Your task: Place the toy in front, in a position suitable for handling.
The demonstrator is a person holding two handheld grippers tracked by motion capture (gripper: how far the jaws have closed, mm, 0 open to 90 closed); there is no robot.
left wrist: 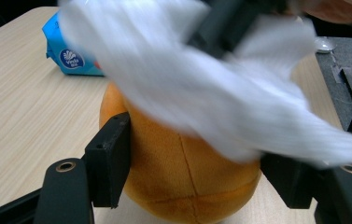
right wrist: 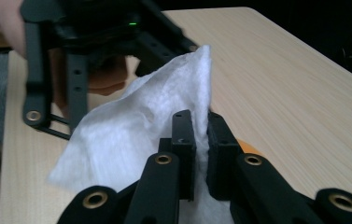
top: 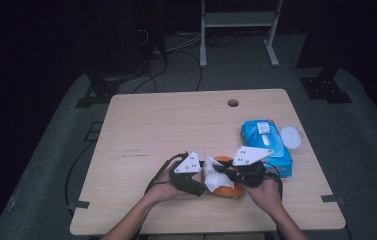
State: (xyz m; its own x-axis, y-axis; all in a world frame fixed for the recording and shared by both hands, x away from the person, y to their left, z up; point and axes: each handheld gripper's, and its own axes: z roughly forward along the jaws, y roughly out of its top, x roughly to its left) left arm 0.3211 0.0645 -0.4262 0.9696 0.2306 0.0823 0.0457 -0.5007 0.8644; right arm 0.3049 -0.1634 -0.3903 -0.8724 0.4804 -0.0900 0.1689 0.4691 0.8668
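Here an orange plush ball (left wrist: 183, 172) is clamped between the jaws of the left gripper (top: 192, 181), resting on the table (top: 176, 125) just in front of the blue wipe pack (top: 268, 145). A white wipe (right wrist: 131, 130) is pinched in the closed right gripper (right wrist: 200, 140) and draped over the ball's top. The ball is best held steady while the wipe is drawn across it in short strokes. Light pressure should be kept, lest the wipe slip from the pinch.

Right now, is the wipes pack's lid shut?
No: in the high view the blue wipes pack lies with its white round lid flipped open, out past the pack's right edge.
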